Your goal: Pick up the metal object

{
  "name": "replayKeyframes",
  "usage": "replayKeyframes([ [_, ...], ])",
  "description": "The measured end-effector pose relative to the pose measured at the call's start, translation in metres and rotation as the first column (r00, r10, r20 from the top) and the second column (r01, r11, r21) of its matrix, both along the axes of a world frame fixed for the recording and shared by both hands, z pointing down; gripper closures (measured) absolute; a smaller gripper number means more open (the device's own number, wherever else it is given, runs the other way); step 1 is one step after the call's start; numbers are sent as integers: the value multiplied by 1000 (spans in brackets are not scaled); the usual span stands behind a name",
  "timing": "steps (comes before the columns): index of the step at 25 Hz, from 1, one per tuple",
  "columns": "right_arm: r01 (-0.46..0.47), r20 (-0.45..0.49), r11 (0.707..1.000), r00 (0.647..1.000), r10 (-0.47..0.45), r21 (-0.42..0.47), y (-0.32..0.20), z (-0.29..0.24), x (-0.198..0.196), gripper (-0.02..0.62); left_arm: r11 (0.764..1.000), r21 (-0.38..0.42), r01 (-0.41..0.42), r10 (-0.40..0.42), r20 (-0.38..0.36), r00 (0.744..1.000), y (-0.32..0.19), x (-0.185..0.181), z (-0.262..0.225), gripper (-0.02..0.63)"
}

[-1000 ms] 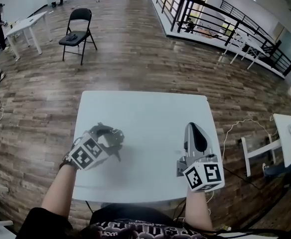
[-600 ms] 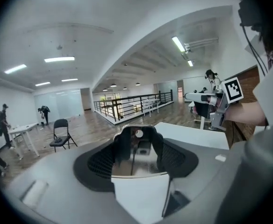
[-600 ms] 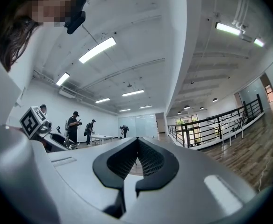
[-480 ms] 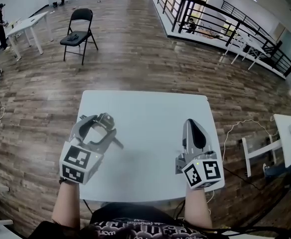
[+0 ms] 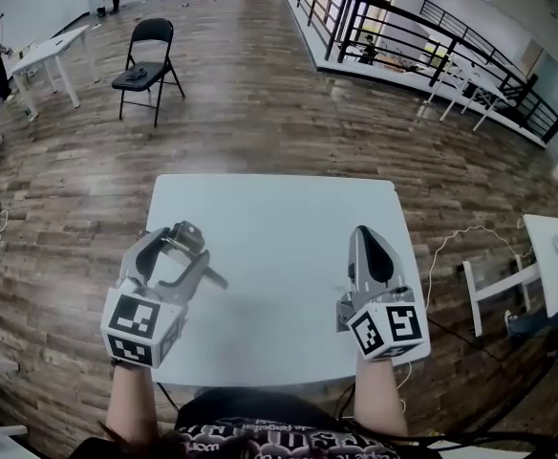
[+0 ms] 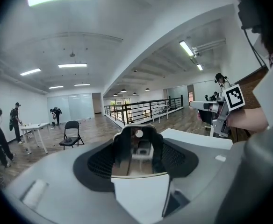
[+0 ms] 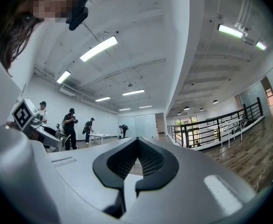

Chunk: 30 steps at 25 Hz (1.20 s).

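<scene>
Left gripper point(image 5: 176, 245): I read its jaws as clamped on the metal object point(image 6: 137, 148), held over the left edge of the table point(image 5: 279, 213). Right gripper point(image 5: 363, 239): jaws pressed together, empty, over the table's right side.

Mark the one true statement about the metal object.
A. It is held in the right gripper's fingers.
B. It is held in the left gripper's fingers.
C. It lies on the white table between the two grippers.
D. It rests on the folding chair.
B: the left gripper view shows the left gripper with its fingers closed on the metal object, while the right gripper has its fingers together with nothing between them.
</scene>
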State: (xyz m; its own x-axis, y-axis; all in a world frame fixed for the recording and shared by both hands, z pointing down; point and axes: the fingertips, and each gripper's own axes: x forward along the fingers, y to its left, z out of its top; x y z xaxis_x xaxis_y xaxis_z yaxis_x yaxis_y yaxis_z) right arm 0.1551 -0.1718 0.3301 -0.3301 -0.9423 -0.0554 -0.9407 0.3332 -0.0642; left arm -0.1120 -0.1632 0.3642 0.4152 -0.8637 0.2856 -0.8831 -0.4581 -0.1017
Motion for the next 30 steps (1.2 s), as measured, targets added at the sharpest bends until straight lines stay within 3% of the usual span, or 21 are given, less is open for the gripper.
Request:
replayKeyframes([
  [5,-2,-8,1000,1000,2,1,1,-2,0,586,999,13,45,-45,-13,999,-2,-2,-5,314],
  [30,3,-26,1000,1000,-3,15,1,-11,-3,586,999,-20,40,-41,-32,999,-5,-7,4,314],
])
